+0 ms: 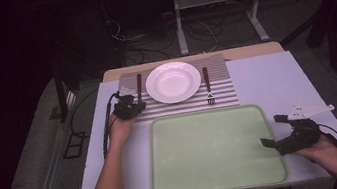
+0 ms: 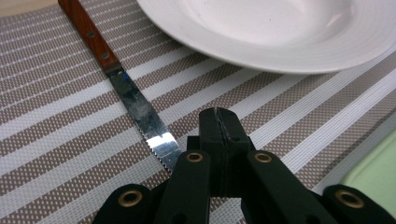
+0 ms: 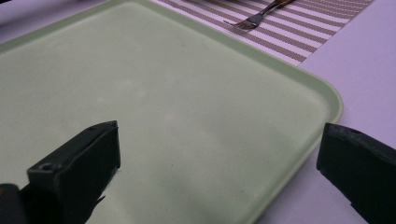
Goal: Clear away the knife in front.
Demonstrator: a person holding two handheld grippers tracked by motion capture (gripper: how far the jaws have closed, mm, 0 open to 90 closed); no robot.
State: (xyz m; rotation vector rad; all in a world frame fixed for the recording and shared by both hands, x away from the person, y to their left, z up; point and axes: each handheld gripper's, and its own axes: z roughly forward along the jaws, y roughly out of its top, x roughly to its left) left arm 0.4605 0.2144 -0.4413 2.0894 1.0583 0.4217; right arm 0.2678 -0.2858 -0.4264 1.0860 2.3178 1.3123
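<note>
left claw (image 2: 219,122) clenched empty beside knife (image 2: 140,109) blade, perhaps touching; right claw (image 3: 219,158) released over tray (image 3: 327,93)

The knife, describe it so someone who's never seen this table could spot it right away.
Find the striped placemat at the table's far edge, with the white plate in its middle. The knife lies just left of the plate, beside the shut left gripper. Unlike the fork on the plate's right, it has a serrated steel blade and a riveted wooden handle.
</note>
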